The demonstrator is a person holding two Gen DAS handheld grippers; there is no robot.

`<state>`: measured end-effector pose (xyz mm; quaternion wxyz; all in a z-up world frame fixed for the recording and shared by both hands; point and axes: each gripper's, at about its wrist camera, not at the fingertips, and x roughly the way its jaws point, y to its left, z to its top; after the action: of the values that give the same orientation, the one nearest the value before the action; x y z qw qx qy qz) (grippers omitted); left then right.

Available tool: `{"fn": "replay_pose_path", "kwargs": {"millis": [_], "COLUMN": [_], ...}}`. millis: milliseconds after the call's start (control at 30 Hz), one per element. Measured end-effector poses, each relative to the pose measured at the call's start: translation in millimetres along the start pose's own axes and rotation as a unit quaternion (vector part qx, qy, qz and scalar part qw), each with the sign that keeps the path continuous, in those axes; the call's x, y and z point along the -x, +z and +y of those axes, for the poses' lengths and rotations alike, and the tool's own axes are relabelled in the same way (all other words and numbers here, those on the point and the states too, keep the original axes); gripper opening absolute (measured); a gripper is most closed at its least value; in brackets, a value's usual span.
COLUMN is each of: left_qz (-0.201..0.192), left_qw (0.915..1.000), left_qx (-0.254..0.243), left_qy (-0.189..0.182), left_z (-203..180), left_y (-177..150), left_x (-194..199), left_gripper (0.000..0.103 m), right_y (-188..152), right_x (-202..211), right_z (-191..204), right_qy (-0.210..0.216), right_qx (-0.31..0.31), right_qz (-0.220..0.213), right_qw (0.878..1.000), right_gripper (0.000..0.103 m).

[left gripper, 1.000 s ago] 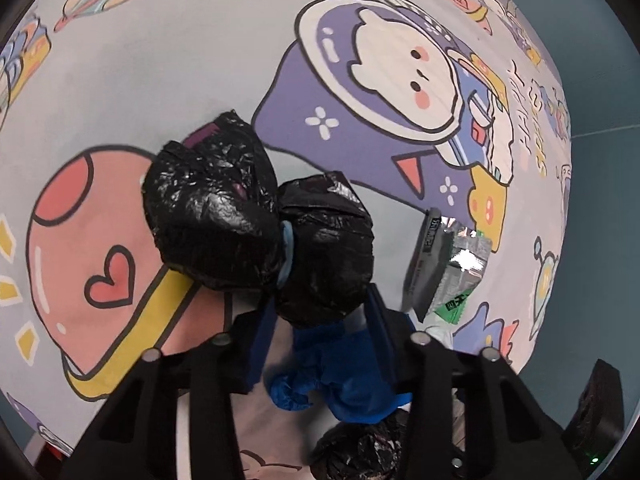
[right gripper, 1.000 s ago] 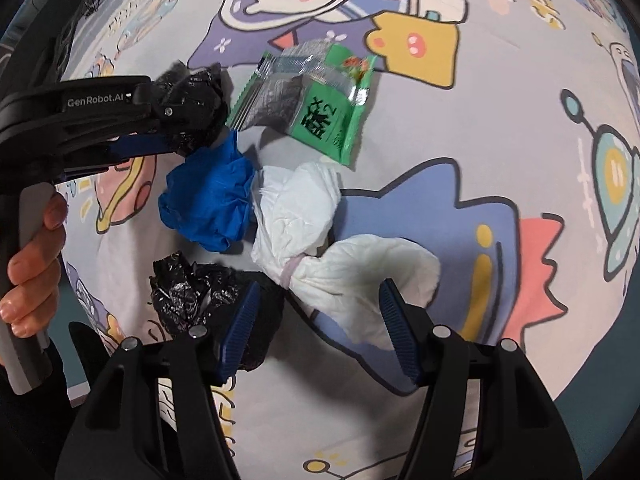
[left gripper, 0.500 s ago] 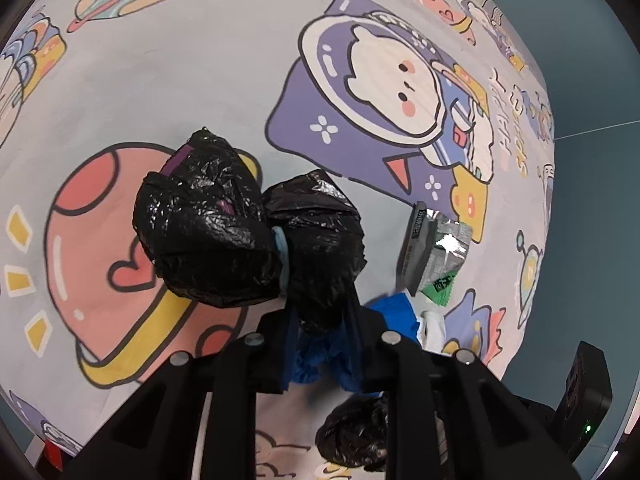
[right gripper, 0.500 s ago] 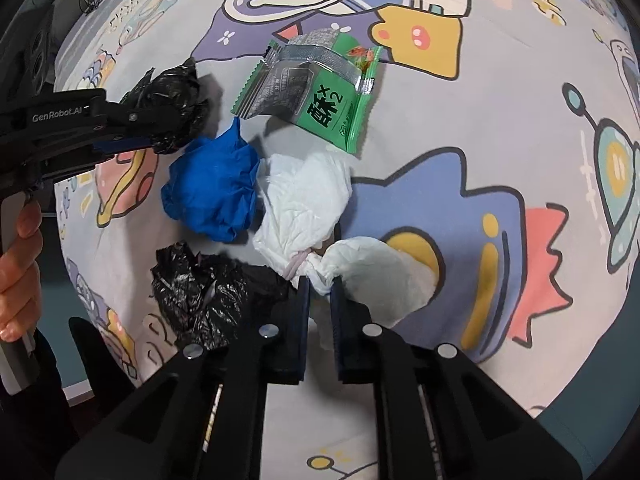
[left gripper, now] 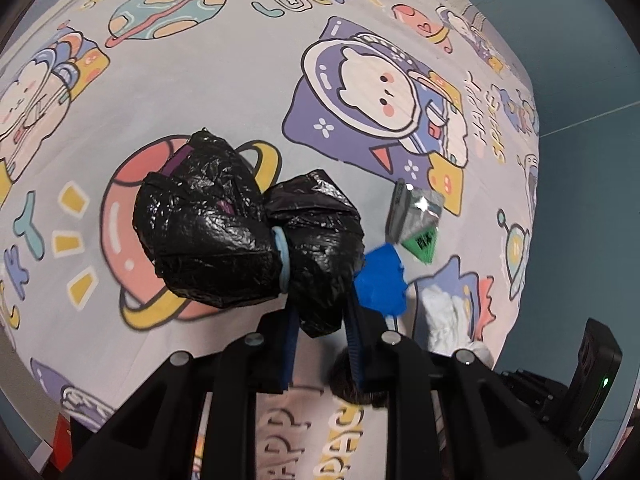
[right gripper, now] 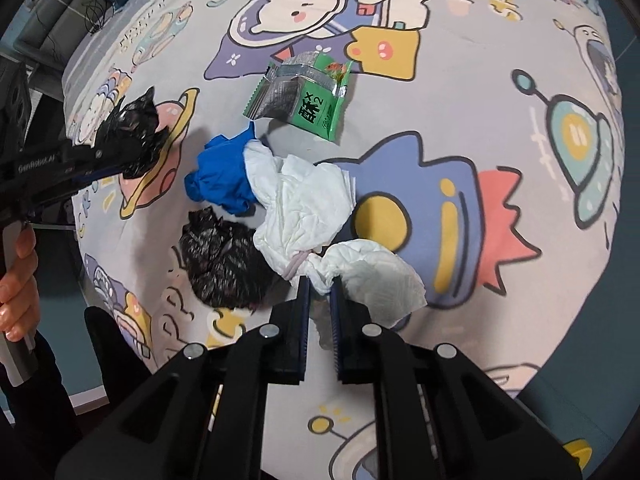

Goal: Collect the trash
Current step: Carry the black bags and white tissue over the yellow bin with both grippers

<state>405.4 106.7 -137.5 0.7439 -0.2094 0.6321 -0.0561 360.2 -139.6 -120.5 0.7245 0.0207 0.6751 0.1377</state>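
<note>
My left gripper (left gripper: 320,312) is shut on a black plastic bag bundle (left gripper: 248,236) tied with a pale blue band, held above the cartoon-print sheet (left gripper: 200,92); the bundle also shows in the right wrist view (right gripper: 132,136). My right gripper (right gripper: 320,292) is shut on a white tissue bundle (right gripper: 308,204) tied with a pink band, lifted slightly off the sheet. A blue crumpled wad (right gripper: 220,176), a second black bag (right gripper: 224,260) and a green and silver snack wrapper (right gripper: 304,96) lie on the sheet beside it.
The sheet covers a bed whose edge curves round the right and bottom (right gripper: 580,280). A teal wall or floor (left gripper: 592,80) lies beyond. A person's hand (right gripper: 16,280) holds the left gripper's handle.
Both grippers closed: the left on the black bundle, the right on the white tissue bundle. Both have lifted their loads and pulled back from the sheet.
</note>
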Motion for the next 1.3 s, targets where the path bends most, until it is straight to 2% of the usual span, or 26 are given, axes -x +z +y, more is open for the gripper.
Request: {"fn": "replay_pose_path", "kwargs": {"millis": [400, 733, 833, 1100, 1300], "left_qz": [-0.035, -0.043, -0.034, -0.024, -0.02], "left_qw": [0.9989, 0.9973, 0.997, 0.9928, 0.9853], "left_qx": [-0.032, -0.057, -0.066, -0.113, -0.164], "left_qy": [-0.001, -0.019, -0.024, -0.031, -0.043], "left_z": [2, -12, -17, -47, -86], "left_y": [-60, -99, -112, -146, -176], "left_x": [46, 65, 63, 62, 62], "left_gripper": [0.02, 0.02, 0.02, 0.02, 0.02], "right_y": [-44, -86, -97, -128, -155], "right_x": [27, 44, 50, 67, 86], "right_z": [-5, -16, -20, -46, -70], "right_qy": [0.018, 0.025, 0.023, 0.023, 0.018], "right_qx": [-0.004, -0.014, -0.019, -0.051, -0.083], "right_qz": [-0.02, -0.032, -0.035, -0.049, -0.064], "right_qw": [1.0, 0.999, 0.999, 0.997, 0.994], "right_gripper": [0.009, 0.009, 0.009, 0.009, 0.009]}}
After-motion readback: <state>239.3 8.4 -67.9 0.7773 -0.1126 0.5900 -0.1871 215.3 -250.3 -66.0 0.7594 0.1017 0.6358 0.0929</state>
